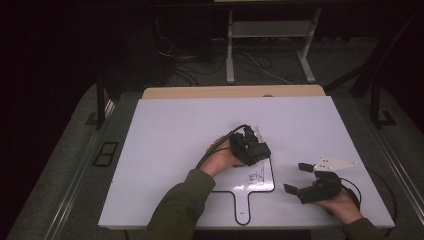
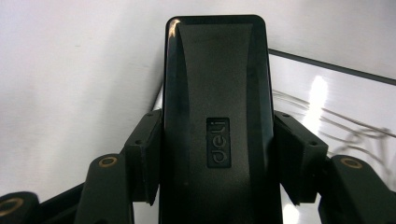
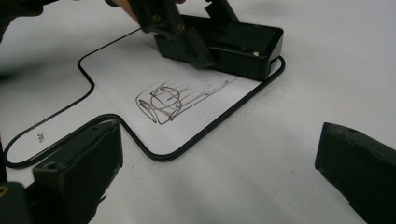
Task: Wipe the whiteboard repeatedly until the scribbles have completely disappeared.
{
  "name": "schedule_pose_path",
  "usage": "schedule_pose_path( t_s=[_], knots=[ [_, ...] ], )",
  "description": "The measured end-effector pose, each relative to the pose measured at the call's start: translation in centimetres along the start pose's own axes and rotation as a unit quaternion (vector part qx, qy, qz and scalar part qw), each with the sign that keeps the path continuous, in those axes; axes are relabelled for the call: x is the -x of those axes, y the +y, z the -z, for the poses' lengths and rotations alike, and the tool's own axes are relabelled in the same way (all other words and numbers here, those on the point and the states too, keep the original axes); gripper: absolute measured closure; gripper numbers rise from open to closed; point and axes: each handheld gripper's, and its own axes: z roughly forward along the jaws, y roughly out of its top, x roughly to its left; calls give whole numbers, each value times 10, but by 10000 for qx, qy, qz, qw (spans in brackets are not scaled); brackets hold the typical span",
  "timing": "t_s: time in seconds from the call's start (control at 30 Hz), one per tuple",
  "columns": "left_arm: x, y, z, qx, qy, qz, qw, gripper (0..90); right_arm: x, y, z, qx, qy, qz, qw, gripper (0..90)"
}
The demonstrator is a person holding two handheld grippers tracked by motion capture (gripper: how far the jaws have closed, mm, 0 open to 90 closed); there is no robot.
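High view: a white table [image 1: 165, 150] carries a small paddle-shaped whiteboard [image 1: 260, 184] with a black rim, its handle pointing to the near edge. The left gripper [image 1: 252, 150] sits over the board's far end, held by the left hand [image 1: 220, 157], whose green sleeve [image 1: 180, 205] comes in from the near side. Its jaws are clamped on a black eraser [image 1: 257, 152].

Left gripper view shows this closely: the eraser [image 2: 217, 116], a black block with "deli" embossed on its back, fills the space between the two jaws, both pressed against its sides. Pen scribbles [image 2: 327, 121] lie on the board just to its right.

Right gripper view, looking across the table, has the eraser [image 3: 243, 46] resting on the board's [image 3: 116, 79] far corner, touching its surface, with the scribbles [image 3: 168, 100] just near of it, still unwiped.

The right gripper [image 1: 298, 178] rests on the table to the right of the board, well apart from the eraser, held by the right hand [image 1: 345, 202]. Its jaws stand wide apart with nothing between them.
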Motion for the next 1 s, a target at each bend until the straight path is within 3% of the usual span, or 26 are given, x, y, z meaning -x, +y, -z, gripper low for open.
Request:
schedule_pose_path(
  t_s=[0.17,0.33,0.5,0.6,0.7,0.87,1.0],
  knots=[
    [3,-1,0,44,-38,19,10000,399,-1,0,-1,-21,-5,-3,10000,0],
    [-10,3,-3,1,94,96,9999,399,0,0,0,-2,-24,9,10000,0],
    [5,2,-2,64,-68,92,9999,399,1,0,0,-2,-27,-12,10000,0],
    [11,1,1,22,-102,-107,9999,399,0,0,0,6,-28,2,10000,0],
    [15,0,1,49,-179,-74,9998,399,-1,0,0,-1,-30,0,10000,0],
    [3,4,-2,24,0,-19,10000,399,0,0,0,4,-40,8,10000,0],
    [4,5,-3,-14,19,-47,10000,398,1,0,0,0,-43,-19,10000,0]
  ],
)
